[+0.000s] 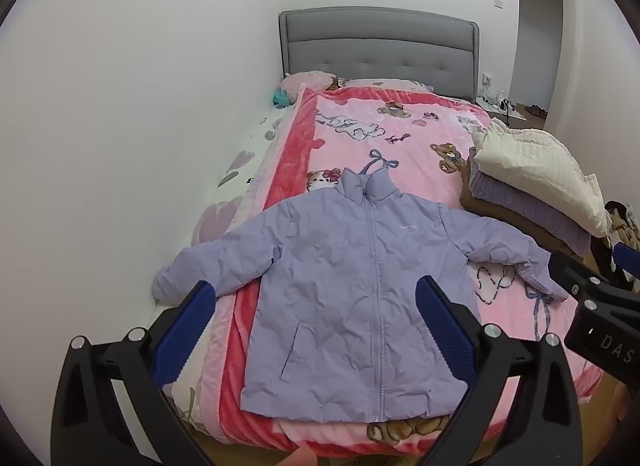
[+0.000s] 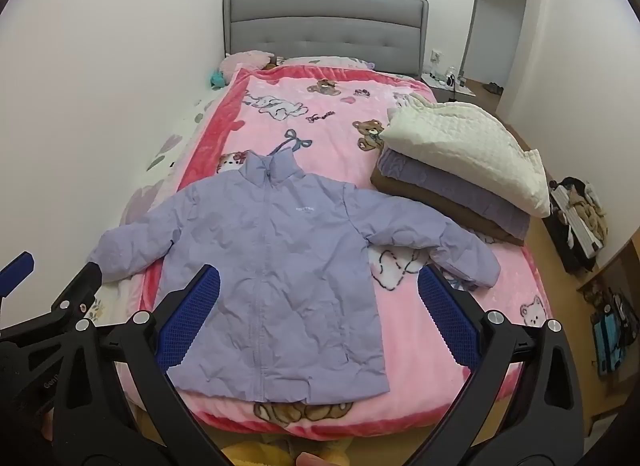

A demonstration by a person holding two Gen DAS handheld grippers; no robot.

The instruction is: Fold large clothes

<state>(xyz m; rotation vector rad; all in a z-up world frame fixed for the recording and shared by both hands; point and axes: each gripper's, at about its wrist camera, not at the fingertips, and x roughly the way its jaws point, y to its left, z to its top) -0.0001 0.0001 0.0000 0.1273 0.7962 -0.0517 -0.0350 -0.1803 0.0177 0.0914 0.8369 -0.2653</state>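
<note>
So there's a lilac jacket (image 1: 352,298) laid flat on the bed (image 1: 256,350), front up and zipped, collar pointing at the grey headboard (image 1: 380,45) and hem right along the foot edge. Both sleeves are spread out to the sides — the one on the wall side hangs past the pink blanket (image 1: 400,133) onto the floral sheet (image 1: 240,161), the other bends back on the blanket toward the open side of the bed. Left gripper (image 1: 316,302) hovers above the foot edge with its jaws wide apart, nothing between them, just the jacket's lower half showing through the gap. Right gripper (image 2: 320,286) is the same deal — spread wide, empty, floating over the hem area, not touching the fabric as far as I can tell. In the left view the right one pokes in at the right edge, and in the right view the left one sits at the lower left. On the bed's open-side edge, about halfway up, there's a stack of folded stuff (image 2: 460,169): cream quilted thing on top, purple under it, brown at the bottom. A pink pillow (image 1: 308,79) sits in the corner by the headboard and the wall.
</note>
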